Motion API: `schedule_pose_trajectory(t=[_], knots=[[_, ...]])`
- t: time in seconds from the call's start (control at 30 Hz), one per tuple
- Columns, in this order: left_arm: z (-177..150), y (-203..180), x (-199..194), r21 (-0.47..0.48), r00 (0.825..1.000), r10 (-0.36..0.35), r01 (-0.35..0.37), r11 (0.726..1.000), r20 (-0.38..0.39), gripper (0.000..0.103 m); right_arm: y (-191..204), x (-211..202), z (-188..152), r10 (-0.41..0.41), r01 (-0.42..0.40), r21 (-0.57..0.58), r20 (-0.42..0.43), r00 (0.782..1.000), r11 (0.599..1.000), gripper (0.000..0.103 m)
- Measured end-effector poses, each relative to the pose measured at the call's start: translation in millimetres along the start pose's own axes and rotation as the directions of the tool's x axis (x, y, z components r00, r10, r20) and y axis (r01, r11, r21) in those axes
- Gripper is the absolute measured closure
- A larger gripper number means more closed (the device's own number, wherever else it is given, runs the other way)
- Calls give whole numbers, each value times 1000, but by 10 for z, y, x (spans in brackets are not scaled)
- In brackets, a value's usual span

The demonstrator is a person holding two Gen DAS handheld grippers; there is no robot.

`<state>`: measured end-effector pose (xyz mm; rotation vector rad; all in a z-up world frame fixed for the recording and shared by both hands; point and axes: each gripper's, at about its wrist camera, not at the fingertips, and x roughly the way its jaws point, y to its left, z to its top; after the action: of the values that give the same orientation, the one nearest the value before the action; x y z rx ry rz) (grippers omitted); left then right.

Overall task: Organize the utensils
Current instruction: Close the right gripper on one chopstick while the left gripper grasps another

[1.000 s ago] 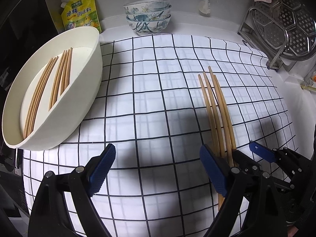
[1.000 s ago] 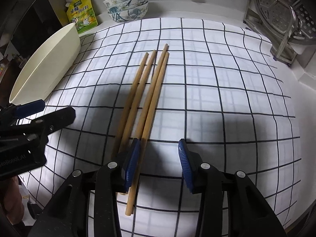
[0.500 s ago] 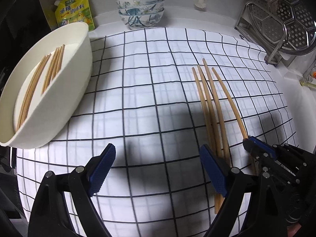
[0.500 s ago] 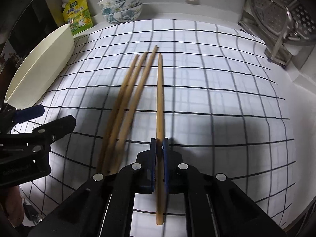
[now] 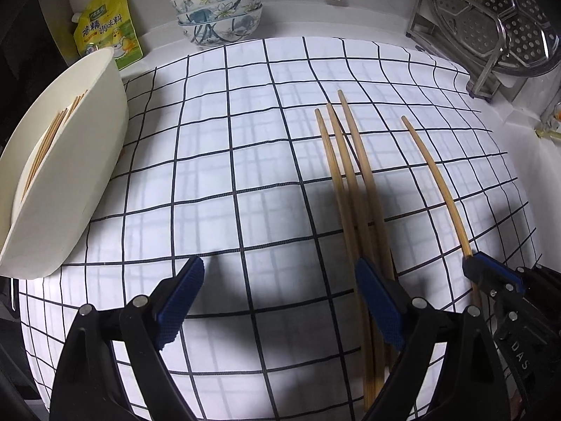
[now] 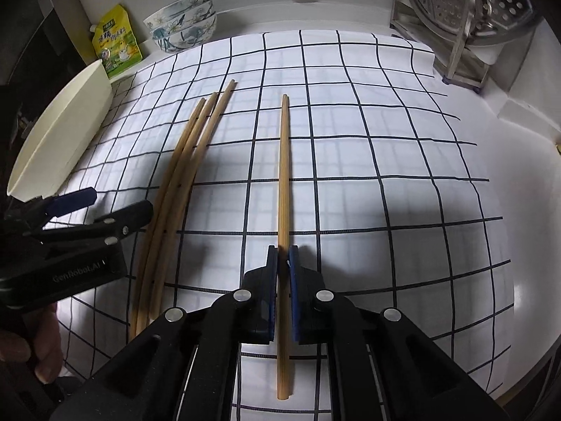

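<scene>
My right gripper (image 6: 283,256) is shut on one wooden chopstick (image 6: 283,175) and holds it apart from the rest, pointing away along the cloth. It also shows in the left wrist view (image 5: 434,182), with the right gripper (image 5: 491,273) at its near end. Three more chopsticks (image 6: 182,175) lie together on the checked cloth to the left; in the left wrist view (image 5: 350,182) they run under my right finger. My left gripper (image 5: 277,301) is open and empty above the cloth. A cream oval tub (image 5: 87,175) at the left holds several chopsticks (image 5: 49,140).
A stack of patterned bowls (image 5: 219,10) and a yellow seasoning pouch (image 5: 105,31) stand at the back by the wall. A metal rack with a perforated steamer plate (image 5: 498,28) stands at the back right. The cloth's right edge (image 6: 505,280) meets white counter.
My right gripper closed on the rightmost chopstick and drew it to the right, away from the other three. The left gripper stayed open and shifted a little.
</scene>
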<state>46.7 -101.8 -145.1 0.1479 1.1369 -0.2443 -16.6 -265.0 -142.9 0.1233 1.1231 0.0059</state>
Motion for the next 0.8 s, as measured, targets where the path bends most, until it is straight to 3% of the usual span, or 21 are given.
schedule_pose_trajectory(t=[0.17, 0.3, 0.7, 0.8], knots=[[20, -30, 52, 7, 1000, 21, -21, 1000, -1, 12, -12, 0, 43, 4, -4, 5, 10, 1000, 1000, 89], [3, -26, 90, 12, 998, 67, -67, 998, -2, 6, -13, -13, 72, 3, -4, 3, 25, 1000, 1000, 66], [-34, 54, 83, -12, 999, 41, -41, 999, 10, 9, 95, 155, 203, -38, 39, -52, 19, 999, 998, 66], [-27, 81, 87, -24, 1000, 10, -10, 1000, 17, 18, 151, 184, 218, -58, 60, -75, 32, 998, 995, 66]])
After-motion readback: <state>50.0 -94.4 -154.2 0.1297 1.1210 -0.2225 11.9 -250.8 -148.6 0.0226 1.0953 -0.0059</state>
